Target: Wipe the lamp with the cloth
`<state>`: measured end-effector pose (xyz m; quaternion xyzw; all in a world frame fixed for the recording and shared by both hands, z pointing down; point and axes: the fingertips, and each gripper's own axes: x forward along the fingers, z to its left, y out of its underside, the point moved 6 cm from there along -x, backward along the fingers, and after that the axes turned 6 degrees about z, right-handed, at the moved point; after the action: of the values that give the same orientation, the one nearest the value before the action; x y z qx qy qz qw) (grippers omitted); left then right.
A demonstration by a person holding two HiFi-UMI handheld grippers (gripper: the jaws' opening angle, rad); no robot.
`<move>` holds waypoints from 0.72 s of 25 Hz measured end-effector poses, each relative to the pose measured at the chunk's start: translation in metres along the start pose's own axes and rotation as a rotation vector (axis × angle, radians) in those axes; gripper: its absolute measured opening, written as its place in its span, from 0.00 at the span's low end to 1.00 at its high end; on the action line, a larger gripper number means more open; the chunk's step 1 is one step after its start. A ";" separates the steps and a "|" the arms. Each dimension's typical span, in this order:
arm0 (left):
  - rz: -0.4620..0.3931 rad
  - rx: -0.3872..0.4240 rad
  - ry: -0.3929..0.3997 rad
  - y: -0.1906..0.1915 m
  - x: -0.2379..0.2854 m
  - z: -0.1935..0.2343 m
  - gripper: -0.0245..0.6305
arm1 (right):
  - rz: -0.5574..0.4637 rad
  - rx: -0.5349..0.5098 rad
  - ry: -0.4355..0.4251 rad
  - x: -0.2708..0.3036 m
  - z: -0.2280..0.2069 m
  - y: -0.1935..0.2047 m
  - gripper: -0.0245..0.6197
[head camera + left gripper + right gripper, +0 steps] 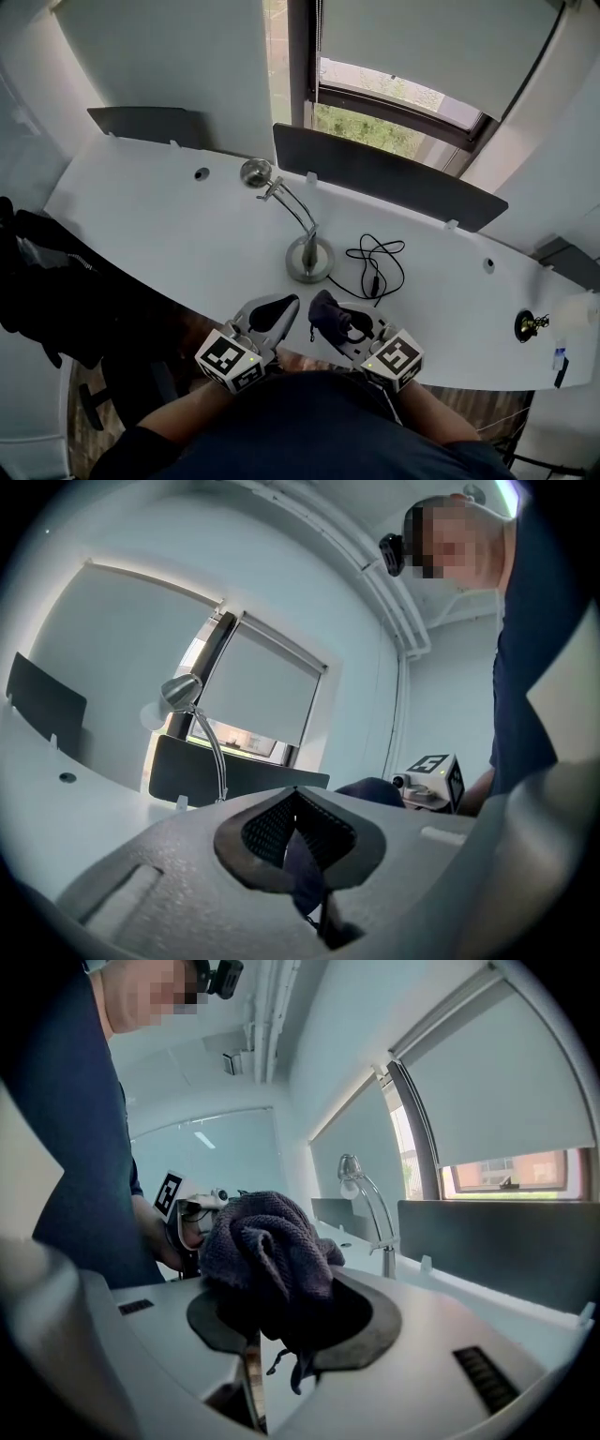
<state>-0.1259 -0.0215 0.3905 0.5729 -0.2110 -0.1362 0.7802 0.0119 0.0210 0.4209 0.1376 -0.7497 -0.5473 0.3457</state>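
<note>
In the head view, the lamp [309, 255] stands mid-desk on its round base, its arm curving up and left to a small head, on the white desk [150, 216]. A loose black cable [377, 264] lies just right of the base. Both tools sit at the near edge: the left gripper [272, 317] near-left of the base, the right gripper [339, 323] beside it with the dark cloth [326, 309] bunched at its tip. In the left gripper view the jaws meet at their tips with nothing held, and the lamp rises far left before a dark divider panel [244, 775]. In the right gripper view the jaws are clamped on the crumpled cloth, which bulges above them, apart from the lamp farther right.
</note>
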 end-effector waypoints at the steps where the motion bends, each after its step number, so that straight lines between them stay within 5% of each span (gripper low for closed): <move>1: 0.005 0.005 0.010 -0.001 0.000 0.005 0.05 | 0.001 0.001 0.020 0.003 -0.001 -0.001 0.28; 18: 0.052 0.012 -0.077 -0.010 0.056 0.055 0.05 | 0.036 0.013 0.025 0.017 -0.069 0.007 0.28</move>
<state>-0.1033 -0.0956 0.4048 0.5663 -0.2565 -0.1367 0.7713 0.0474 -0.0364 0.4447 0.1329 -0.7512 -0.5344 0.3638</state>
